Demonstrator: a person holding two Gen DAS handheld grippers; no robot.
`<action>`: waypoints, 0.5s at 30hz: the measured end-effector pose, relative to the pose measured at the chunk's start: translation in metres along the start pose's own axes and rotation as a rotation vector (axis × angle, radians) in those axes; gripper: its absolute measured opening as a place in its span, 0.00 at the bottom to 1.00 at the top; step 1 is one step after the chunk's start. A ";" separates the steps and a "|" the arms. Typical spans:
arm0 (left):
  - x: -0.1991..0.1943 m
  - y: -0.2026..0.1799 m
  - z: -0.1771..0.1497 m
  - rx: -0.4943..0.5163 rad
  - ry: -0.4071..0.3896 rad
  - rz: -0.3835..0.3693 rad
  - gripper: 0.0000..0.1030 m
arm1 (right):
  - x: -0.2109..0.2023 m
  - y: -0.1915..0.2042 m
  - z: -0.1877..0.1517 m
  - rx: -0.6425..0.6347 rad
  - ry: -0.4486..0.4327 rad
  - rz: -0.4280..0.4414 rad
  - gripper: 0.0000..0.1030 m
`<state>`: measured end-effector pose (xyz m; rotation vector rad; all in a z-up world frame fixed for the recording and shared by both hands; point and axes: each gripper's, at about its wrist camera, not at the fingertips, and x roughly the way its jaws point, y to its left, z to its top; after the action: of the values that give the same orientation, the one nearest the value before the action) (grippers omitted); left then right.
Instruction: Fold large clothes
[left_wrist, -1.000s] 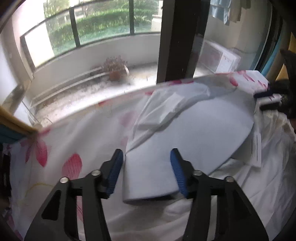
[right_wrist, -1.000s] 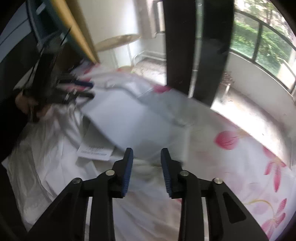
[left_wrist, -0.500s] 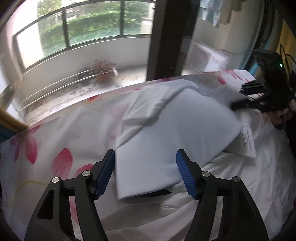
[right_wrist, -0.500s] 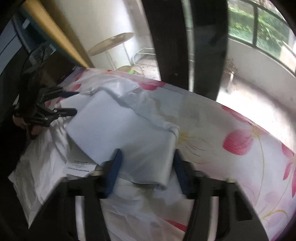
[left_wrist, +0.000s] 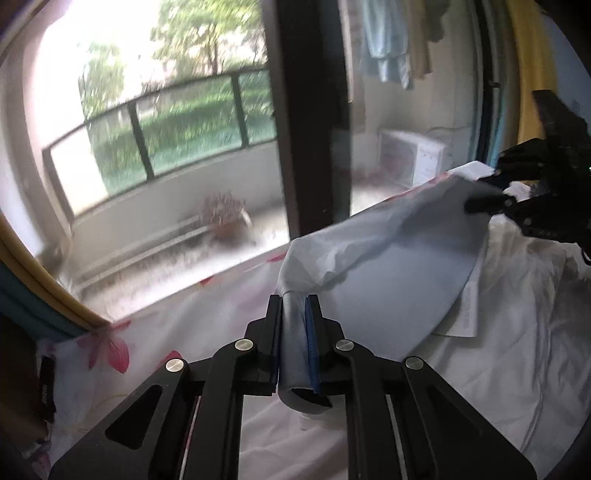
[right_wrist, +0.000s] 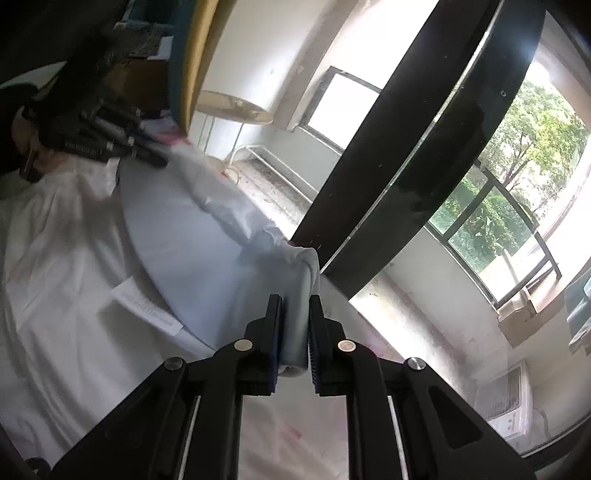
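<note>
A pale blue-white folded garment (left_wrist: 399, 273) hangs stretched above the bed. In the left wrist view, my left gripper (left_wrist: 294, 321) has one corner bunched between its blue pads; its jaws are closing, pressing on the cloth. My right gripper (left_wrist: 487, 192) shows there at the far right, pinching the opposite corner. The right wrist view has my right gripper (right_wrist: 295, 325) with its jaws closing on a fold of the same garment (right_wrist: 207, 258), and the left gripper (right_wrist: 147, 157) gripping the far end at upper left.
Under the garment lies a white sheet with pink flowers (left_wrist: 110, 350) and rumpled white fabric (left_wrist: 517, 332) with a paper label (left_wrist: 467, 306). A dark door frame (left_wrist: 314, 110) and the balcony window stand behind the bed. A round side table (right_wrist: 232, 107) is beyond.
Both grippers were open over the flat garment; now each has shut on an end and lifted it off the bed, so it sags between them.
</note>
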<state>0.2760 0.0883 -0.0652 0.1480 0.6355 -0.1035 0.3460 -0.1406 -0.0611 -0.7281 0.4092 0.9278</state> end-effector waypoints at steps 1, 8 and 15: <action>-0.005 -0.006 -0.003 0.019 -0.013 0.000 0.13 | -0.001 0.003 -0.004 0.005 0.004 0.009 0.14; -0.022 -0.024 -0.022 0.090 -0.025 0.022 0.14 | -0.005 0.012 -0.026 0.018 0.039 0.020 0.26; -0.046 -0.023 -0.031 0.055 -0.056 0.005 0.14 | -0.025 0.018 -0.032 0.045 -0.008 0.070 0.27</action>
<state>0.2178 0.0732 -0.0647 0.1989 0.5768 -0.1194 0.3162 -0.1709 -0.0747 -0.6719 0.4495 0.9844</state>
